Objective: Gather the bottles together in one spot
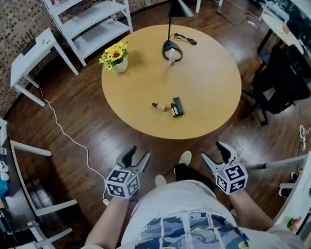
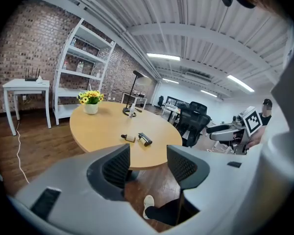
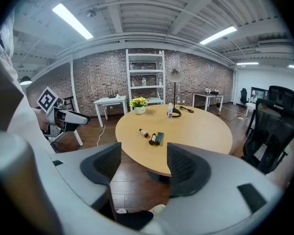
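On the round wooden table a small brown bottle with a pale label lies on its side near the front edge. Just right of it lie a second small bottle and a dark oblong item, side by side. A small white bottle stands upright at the lamp's base, far side. The same pieces show in the left gripper view and the right gripper view. My left gripper and right gripper hang open and empty over the floor, short of the table.
A black desk lamp and a pot of yellow flowers stand on the table's far half. White shelves and a white side table are at the far left, a black office chair at the right. A cable crosses the floor.
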The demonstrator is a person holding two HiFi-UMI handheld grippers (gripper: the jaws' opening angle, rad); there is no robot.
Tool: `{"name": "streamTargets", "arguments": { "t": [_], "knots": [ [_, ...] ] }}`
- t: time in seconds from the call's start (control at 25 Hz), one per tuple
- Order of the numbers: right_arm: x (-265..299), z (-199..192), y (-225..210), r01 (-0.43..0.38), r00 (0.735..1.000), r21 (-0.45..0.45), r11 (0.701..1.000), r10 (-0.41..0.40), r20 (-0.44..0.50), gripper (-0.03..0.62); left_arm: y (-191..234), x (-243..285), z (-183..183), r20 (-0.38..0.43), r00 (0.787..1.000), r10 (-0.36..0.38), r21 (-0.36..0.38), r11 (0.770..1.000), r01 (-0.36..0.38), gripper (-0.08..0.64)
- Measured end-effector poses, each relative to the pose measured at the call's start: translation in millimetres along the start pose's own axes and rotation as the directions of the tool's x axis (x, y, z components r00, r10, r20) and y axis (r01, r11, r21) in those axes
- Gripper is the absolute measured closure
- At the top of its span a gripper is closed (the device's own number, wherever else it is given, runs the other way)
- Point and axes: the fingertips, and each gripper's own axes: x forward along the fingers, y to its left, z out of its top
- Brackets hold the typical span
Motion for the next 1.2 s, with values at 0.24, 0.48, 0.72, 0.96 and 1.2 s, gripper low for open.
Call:
{"name": "streamTargets", "arguments": {
  "t": [0.24,0.48,0.72,0.96,1.2],
  "knots": [
    [0,7,18,-0.017,1.0,-0.021,1.0,0.017,-0.004,0.278,-6,-12,-11,-0.034,0.999,-0.002,-0.021,1.0,0.001,0.348],
    [5,-1,22,-0.019,0.999,-0.02,1.0,0.019,-0.028,0.278,-10,-13,-21,-0.062,0.998,-0.012,-0.001,1.0,0.012,0.348],
    [19,0,17,-0.017,0.999,-0.028,0.999,0.016,-0.038,0.278,-6,-13,-17,-0.047,0.998,-0.03,-0.026,0.999,0.028,0.337],
    [68,-16,-8,-0.01,0.995,-0.035,0.999,0.006,-0.097,0.279,3,-6,-14,-0.046,0.999,0.005,-0.012,1.0,-0.006,0.337],
    [144,-22,-41,-0.022,0.987,-0.051,0.998,0.013,-0.161,0.36,7,4,-9,-0.057,0.998,0.033,-0.034,0.999,-0.035,0.339]
  ]
}}
